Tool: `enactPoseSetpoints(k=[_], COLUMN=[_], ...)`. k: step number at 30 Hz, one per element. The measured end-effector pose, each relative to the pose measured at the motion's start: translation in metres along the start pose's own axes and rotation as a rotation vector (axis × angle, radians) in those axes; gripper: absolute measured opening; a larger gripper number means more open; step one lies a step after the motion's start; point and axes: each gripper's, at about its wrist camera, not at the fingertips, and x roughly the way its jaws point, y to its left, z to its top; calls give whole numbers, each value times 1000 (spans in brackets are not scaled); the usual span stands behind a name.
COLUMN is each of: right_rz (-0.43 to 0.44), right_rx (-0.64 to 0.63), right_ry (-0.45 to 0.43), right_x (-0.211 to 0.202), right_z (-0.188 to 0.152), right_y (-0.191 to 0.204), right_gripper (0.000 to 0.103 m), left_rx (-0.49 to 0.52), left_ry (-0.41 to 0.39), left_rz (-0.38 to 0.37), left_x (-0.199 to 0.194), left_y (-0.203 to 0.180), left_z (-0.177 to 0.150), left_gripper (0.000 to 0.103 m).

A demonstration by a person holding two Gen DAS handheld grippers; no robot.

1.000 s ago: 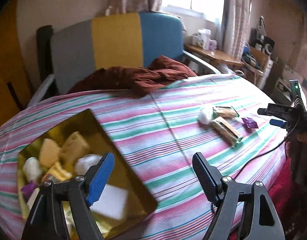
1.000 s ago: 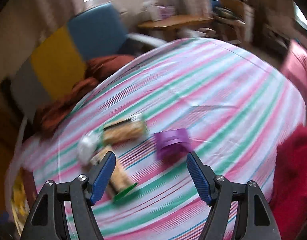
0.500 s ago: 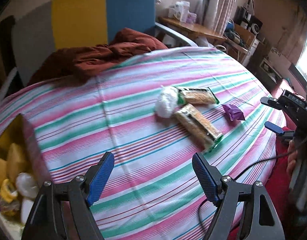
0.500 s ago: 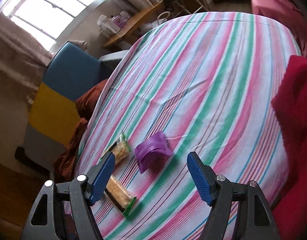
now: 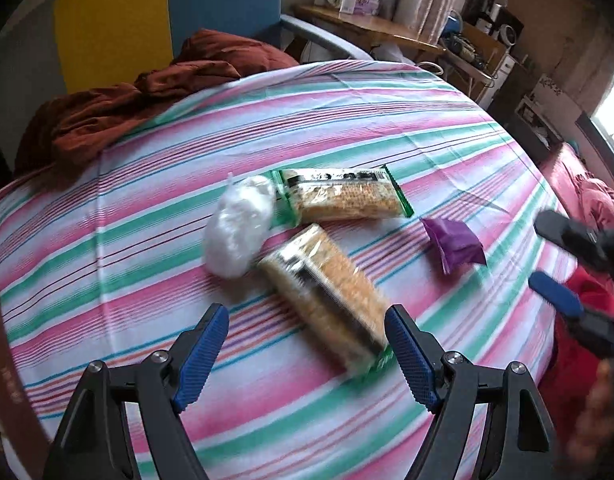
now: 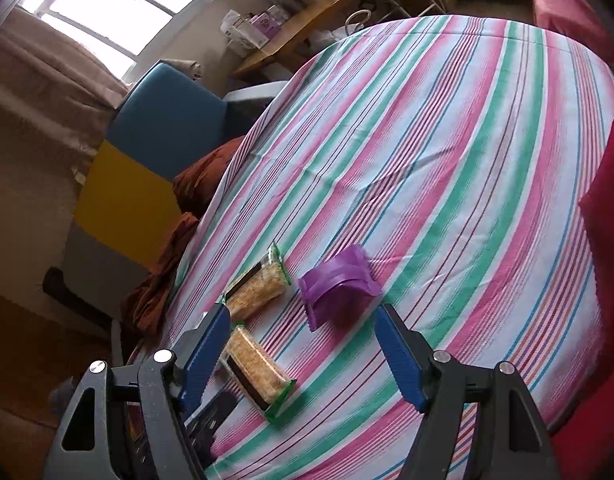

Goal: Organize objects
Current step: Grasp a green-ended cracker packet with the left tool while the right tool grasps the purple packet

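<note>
The left claw (image 5: 307, 350) is wide apart, holding nothing, just over the long cracker pack in clear wrap (image 5: 323, 300); the right claw (image 6: 301, 346) is apart too, the small purple crinkly packet (image 6: 337, 292) just ahead of it on the stripy bed sheet (image 6: 447, 160).

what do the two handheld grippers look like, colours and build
Both look alike. The left gripper and right gripper have black skeletal frames with triangular cut-outs, silver pivot bolts, and two fingers faced with blue ribbed pads. No markings show. No sleeve can be made out.
</note>
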Motion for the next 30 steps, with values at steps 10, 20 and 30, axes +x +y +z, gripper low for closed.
enactPoseSetpoints(k=[10,20,30], right_rz=[9,-26,-62], right_rx=[-8,30,46], right_ry=[19,30,105], right_x=[4,9,25], right_z=[0,2,-1], right_y=[1,-7,-12], right_gripper=[76,76,76], left_rx=[-71,109,142], left_ry=[104,20,-44], left_rz=[41,45,39], left_x=[51,24,-25], left_y=[-8,7,50], left_z=[27,-15,-94], left_gripper=[79,56,55])
